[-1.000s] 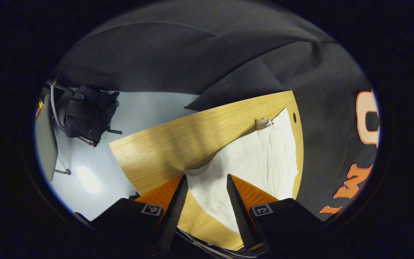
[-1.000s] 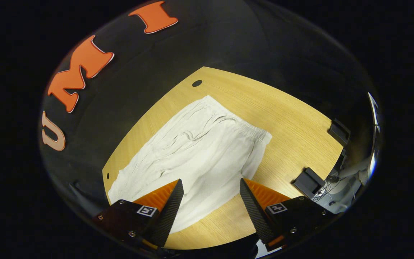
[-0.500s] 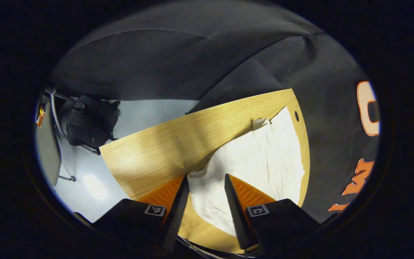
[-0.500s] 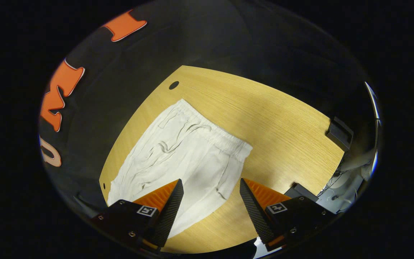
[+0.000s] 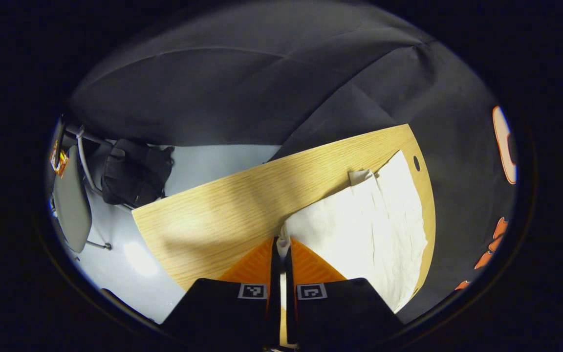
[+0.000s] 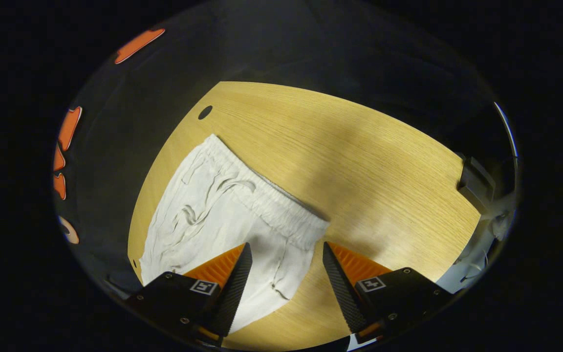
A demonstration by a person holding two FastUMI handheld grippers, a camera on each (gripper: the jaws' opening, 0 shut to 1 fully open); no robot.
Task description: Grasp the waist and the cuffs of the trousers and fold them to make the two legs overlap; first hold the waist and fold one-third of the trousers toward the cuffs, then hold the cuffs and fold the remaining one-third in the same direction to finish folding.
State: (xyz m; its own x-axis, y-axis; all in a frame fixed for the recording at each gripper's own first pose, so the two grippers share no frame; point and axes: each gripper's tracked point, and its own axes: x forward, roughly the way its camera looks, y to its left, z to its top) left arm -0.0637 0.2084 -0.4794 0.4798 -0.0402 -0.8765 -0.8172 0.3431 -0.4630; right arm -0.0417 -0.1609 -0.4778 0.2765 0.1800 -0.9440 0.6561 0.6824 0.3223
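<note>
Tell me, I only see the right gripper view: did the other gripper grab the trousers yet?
Observer: Yes. In the left gripper view the left gripper is shut on a corner of the trousers.
Operator: Which end is that?
Observer: The far end from the waist that you see; a small flap sticks out at its other corner.
Operator: What's past the table over there?
Observer: A chair with a dark bag hung on it, on a pale floor beyond the table.
Operator: And my gripper?
Observer: The right gripper is open, fingers either side of the waist corner.
</note>
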